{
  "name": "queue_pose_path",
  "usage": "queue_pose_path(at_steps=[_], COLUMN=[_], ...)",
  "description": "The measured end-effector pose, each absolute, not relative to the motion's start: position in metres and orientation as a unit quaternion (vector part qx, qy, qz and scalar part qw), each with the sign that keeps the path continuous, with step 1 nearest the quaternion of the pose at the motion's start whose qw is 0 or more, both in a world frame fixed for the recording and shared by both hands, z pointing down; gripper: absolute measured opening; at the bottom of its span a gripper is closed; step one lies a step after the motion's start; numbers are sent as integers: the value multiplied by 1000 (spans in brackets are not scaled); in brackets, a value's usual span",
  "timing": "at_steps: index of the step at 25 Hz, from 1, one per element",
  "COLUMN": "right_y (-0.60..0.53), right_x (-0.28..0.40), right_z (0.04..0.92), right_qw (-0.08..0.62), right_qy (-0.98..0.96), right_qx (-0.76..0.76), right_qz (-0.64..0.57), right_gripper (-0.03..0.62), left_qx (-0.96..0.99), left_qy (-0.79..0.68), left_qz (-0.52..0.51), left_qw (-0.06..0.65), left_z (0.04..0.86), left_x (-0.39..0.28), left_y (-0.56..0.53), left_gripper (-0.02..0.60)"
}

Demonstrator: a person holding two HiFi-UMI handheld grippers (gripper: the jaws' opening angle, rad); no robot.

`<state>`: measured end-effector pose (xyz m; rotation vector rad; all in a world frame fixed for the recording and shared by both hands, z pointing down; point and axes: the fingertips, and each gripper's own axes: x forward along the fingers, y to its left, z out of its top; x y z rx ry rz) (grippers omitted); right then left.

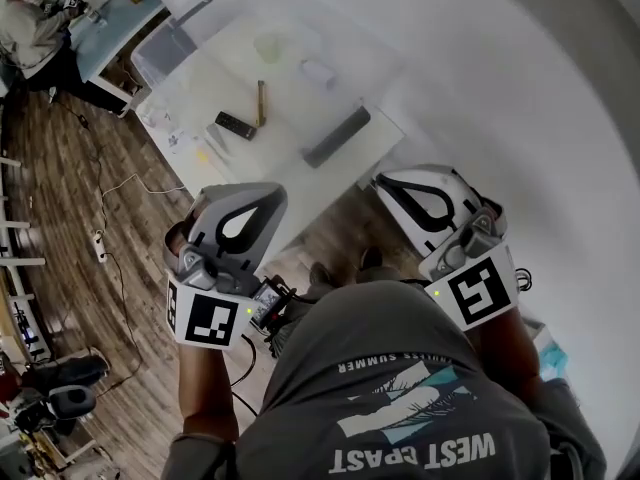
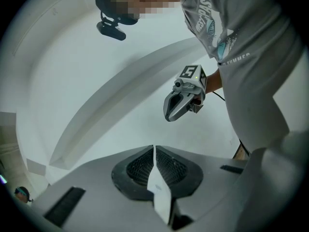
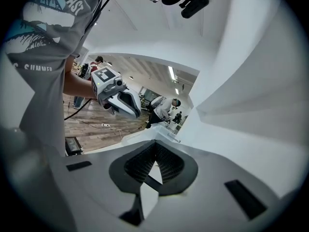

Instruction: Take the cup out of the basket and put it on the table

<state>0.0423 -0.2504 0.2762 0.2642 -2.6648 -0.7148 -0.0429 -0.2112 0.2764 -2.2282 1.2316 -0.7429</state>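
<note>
The white table (image 1: 290, 153) stands ahead of me, well beyond both grippers. On its far left is a clear basket (image 1: 165, 48). A pale greenish cup (image 1: 270, 46) and a small white cup-like thing (image 1: 318, 74) show further right; they are too washed out to tell more. My left gripper (image 1: 250, 196) and right gripper (image 1: 390, 182) hang in front of my body over the floor, both shut with nothing in them. In the left gripper view my left gripper (image 2: 154, 151) has its jaws together, and the right gripper (image 2: 170, 116) floats ahead of it. The right gripper view shows my right gripper (image 3: 155, 146) shut and the left gripper (image 3: 136, 113) opposite.
On the table lie a black remote (image 1: 236, 125), a wooden-handled tool (image 1: 261, 103) and a dark grey bar (image 1: 337, 136). A white wall (image 1: 520, 98) runs along the right. Cables and a power strip (image 1: 98, 245) lie on the wooden floor at the left. A person (image 1: 30, 28) sits at a far desk.
</note>
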Motion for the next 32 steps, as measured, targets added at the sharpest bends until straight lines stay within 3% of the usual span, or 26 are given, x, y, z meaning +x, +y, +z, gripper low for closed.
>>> queue_pose_path(at_steps=[11, 26, 32], right_y=[-294, -346, -373], right_x=[28, -77, -115], right_z=[278, 267, 276], right_qw=[168, 186, 203], right_qy=[-949, -937, -936], right_qx=[21, 15, 0], right_qz=[-264, -294, -288], right_gripper=[11, 11, 11], left_qx=[-781, -778, -773], left_qy=[499, 524, 538], left_qz=[-294, -244, -253], left_qw=[232, 246, 220], left_z=[267, 259, 273], left_x=[-40, -134, -166], left_y=[-241, -271, -282], left_gripper=[26, 26, 26])
